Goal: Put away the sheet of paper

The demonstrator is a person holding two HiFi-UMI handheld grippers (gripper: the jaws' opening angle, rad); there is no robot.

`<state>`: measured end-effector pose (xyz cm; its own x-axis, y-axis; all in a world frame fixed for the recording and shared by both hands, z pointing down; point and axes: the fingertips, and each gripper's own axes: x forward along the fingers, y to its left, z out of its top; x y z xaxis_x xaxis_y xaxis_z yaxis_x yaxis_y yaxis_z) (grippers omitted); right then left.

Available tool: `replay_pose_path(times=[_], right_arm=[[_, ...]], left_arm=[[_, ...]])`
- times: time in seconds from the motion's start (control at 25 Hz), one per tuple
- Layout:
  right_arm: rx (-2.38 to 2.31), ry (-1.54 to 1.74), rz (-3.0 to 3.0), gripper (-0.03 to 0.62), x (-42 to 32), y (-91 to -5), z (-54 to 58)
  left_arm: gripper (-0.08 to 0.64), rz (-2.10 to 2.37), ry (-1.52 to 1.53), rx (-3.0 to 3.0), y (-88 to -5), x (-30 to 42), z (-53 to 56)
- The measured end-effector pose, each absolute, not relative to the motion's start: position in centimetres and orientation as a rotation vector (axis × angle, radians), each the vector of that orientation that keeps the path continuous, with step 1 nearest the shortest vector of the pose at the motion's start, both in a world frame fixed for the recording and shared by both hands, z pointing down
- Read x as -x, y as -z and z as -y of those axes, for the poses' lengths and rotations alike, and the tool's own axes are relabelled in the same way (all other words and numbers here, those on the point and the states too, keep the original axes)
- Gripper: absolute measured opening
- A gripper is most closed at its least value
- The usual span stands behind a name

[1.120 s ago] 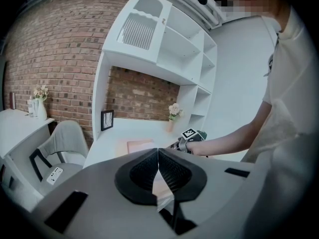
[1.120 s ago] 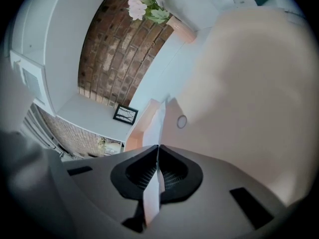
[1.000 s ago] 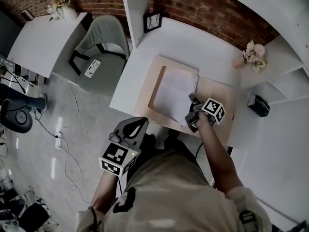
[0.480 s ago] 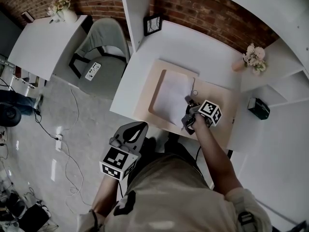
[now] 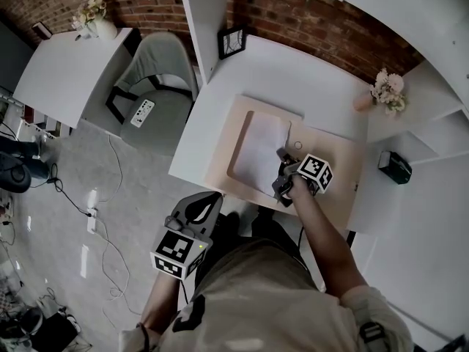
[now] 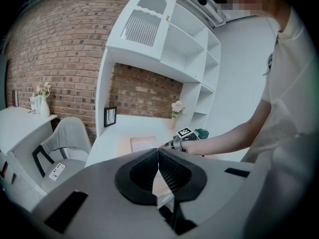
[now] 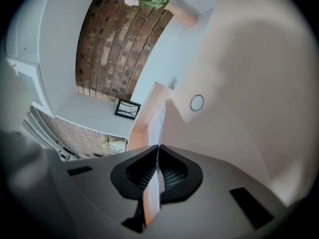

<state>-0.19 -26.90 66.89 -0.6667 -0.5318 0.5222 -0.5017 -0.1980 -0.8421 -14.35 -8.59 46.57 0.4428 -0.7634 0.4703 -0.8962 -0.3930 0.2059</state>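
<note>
Paper (image 5: 260,149) pulled left, in right hand-held gripper (image 7: 158,151)

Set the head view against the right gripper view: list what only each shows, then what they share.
Only the head view: the grey chair, the floor with its cables, and the left gripper, clear of the desk. Only the right gripper view: the right gripper up close, its jaws shut on the edge of the sheet of paper. Both: the sheet, the framed picture, the flowers and the brick wall.
</note>
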Motion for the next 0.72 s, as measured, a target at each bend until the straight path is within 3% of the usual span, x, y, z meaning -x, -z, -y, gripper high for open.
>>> replay_pose_path(times=[0.72], right_arm=[[1.215,2.073,-2.047,0.029,2.6,-67.3,26.9]], left_arm=[[0.017,1.413,-0.424,-2.251,-46.8,15.2,8.6]])
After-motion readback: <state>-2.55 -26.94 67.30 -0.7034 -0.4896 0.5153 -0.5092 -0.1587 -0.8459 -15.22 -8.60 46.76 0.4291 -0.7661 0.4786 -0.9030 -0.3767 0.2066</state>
